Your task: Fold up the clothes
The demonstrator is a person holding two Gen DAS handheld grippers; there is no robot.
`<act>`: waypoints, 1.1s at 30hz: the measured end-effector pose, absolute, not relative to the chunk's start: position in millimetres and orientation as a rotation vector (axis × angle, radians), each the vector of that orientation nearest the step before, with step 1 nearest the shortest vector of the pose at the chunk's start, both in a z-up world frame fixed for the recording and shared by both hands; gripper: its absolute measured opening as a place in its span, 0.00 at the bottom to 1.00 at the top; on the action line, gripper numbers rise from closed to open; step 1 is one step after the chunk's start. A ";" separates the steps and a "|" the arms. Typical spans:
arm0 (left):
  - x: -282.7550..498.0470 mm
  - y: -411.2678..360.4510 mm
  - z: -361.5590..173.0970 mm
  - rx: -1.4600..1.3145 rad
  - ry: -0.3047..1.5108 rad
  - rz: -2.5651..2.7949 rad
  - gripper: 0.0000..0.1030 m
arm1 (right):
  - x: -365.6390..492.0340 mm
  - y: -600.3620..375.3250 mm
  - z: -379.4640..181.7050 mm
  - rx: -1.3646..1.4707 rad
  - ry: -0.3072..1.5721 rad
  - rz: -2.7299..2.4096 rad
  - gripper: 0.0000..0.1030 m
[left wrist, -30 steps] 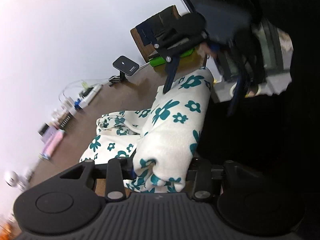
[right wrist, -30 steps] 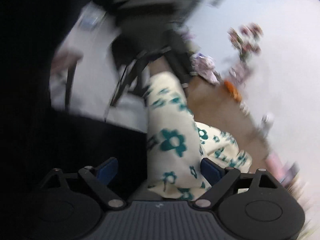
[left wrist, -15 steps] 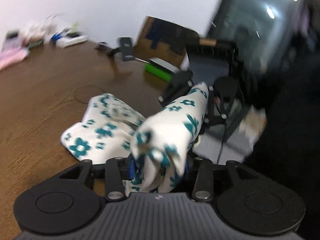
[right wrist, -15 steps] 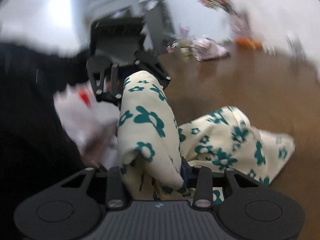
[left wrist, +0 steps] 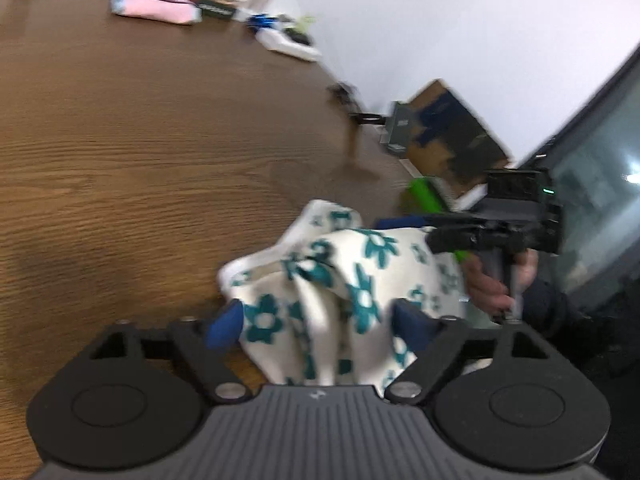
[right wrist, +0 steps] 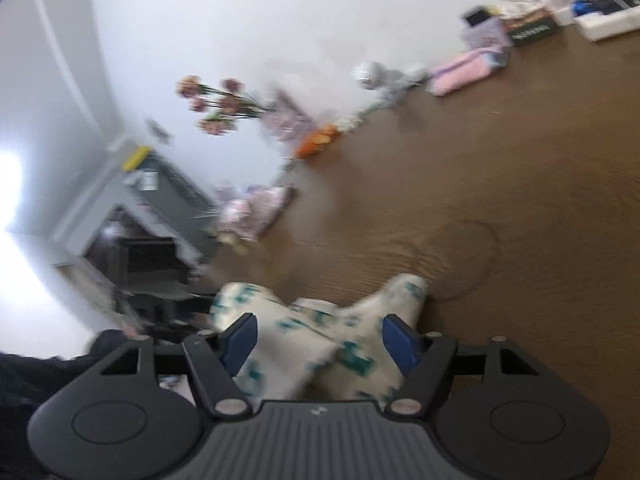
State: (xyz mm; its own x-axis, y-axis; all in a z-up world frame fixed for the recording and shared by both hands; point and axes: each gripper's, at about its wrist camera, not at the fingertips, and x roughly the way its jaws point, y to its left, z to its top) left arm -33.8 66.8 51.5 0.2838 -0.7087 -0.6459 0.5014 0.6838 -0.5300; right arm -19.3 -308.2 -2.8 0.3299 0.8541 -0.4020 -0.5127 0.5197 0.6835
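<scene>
A cream cloth with teal flowers [left wrist: 352,280] lies bunched on the brown wooden table [left wrist: 120,160] at its near edge. My left gripper [left wrist: 316,322] straddles one end of it. Its jaws are opening, the blue pads [left wrist: 226,324] stand wide, and the fabric sits loose between them. In the right wrist view the same cloth [right wrist: 320,344] lies between the spread pads of my right gripper [right wrist: 320,340], whose jaws are also opening. The right gripper [left wrist: 500,232] shows at the cloth's far end, held by a hand [left wrist: 492,280]. Both views are blurred.
A pink pouch [left wrist: 154,4], a white power strip [left wrist: 288,42] and small clutter line the far wall. A cardboard box [left wrist: 452,136] and a green item [left wrist: 426,196] stand at the right. Artificial flowers [right wrist: 216,104] and an orange object [right wrist: 318,140] sit by the wall.
Both grippers have rolled back toward level and carried the cloth across over the table. Their jaws, closed on the fabric half a second ago, now stand apart with the cloth slack between them.
</scene>
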 end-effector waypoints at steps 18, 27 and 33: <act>-17.9 62.9 27.9 -0.409 0.997 -0.564 0.69 | -8.0 -254.3 3.7 0.368 0.793 0.746 0.29; -24.7 64.5 25.2 -0.433 0.954 -0.555 0.69 | 17.3 -244.9 7.2 0.139 0.715 0.932 0.78; -29.1 65.0 25.5 -0.422 0.922 -0.528 0.65 | 49.4 -243.8 -13.9 0.412 1.000 0.971 0.29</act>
State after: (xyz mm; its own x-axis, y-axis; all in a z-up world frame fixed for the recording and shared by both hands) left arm -29.1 65.0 25.5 0.4941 -0.5947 -0.6342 0.2463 0.7953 -0.5539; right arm 49.4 -243.8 -13.9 0.1883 0.8357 -0.5160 -0.4915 0.5350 0.6871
